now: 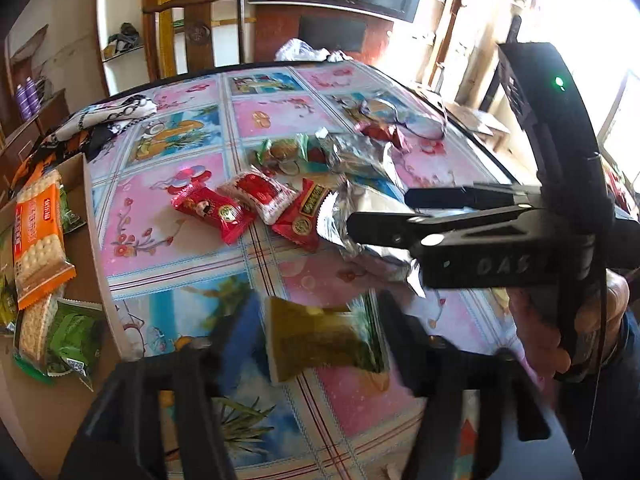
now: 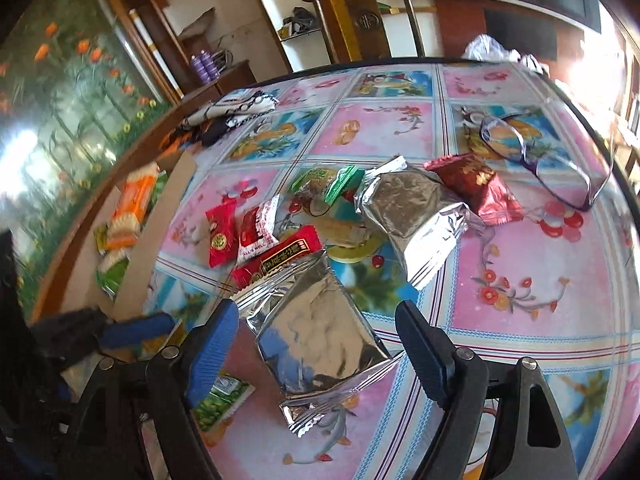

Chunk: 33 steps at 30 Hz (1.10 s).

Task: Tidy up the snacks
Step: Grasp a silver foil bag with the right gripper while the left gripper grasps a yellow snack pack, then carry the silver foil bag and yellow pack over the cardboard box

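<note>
While both tools gape empty, left gripper (image 1: 320,336) jaws astride green packet (image 1: 320,340), right gripper (image 2: 316,332) astride silver pouch (image 2: 316,332), red snacks (image 2: 264,236) beyond, cardboard box (image 1: 60,392) left.

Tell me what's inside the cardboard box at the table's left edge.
The cardboard box holds an orange cracker pack lying over green snack packets, with another cracker pack beside them. Whatever lies beneath these, and the box's near end, is hidden.
</note>
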{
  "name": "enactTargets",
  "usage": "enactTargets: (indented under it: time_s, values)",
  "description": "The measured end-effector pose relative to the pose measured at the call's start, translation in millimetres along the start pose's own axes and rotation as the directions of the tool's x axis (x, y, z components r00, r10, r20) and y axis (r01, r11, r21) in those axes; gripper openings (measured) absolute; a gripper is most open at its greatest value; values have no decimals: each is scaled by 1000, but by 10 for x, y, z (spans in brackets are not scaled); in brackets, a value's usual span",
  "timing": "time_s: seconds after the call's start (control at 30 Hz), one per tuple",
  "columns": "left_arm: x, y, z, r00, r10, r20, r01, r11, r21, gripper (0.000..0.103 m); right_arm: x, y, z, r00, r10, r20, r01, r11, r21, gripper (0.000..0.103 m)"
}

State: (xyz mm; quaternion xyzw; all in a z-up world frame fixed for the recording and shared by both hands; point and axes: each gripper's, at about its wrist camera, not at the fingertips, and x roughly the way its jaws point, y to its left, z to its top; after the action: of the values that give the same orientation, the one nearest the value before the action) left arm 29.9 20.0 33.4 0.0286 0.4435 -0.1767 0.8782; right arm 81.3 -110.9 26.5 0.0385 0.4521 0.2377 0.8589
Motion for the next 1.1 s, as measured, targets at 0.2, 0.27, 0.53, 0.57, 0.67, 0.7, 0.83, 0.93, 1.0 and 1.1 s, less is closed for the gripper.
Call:
enactTargets:
  time_s: [0.2,0.27,0.53,0.57,0.67,0.7,0.83,0.93,1.0,1.1]
  values:
    - [91,-113,-51,998,39,-52,-35,996,77,83,83,189,-48,993,-116,-3,115,985,-125,84]
    - [142,-133,-70,995,64,-70,-57,994,92,83,121,211,-59,990,-141,-10,138,980,-143,84]
    - [245,-147,-105,991,109,-74,-101,989,104,60,145,232,-128,973,-227,-29,218,957,-193,62]
    - [241,-149,-100,992,104,-70,-96,990,102,53,135,229,-130,973,-230,-26,221,956,-192,62]
    - [222,-124,-92,992,113,-51,-109,991,82,39,89,192,-120,974,-227,-19,221,962,-163,61]
    - [221,-115,-89,993,110,-47,-106,991,76,26,76,182,-115,974,-228,-16,223,962,-156,61]
    - [222,-70,-70,994,98,-46,-96,994,53,22,-8,130,-88,978,-211,6,210,971,-113,61]
    - [228,-76,-64,994,102,-45,-100,994,54,22,-33,129,-84,978,-207,9,207,972,-108,61]
    - [231,-61,-56,995,94,-45,-92,995,45,22,-13,148,-86,978,-210,3,209,971,-117,61]
    - [224,-22,-36,996,78,-40,-77,997,22,22,17,154,-90,976,-217,-4,215,969,-122,61]
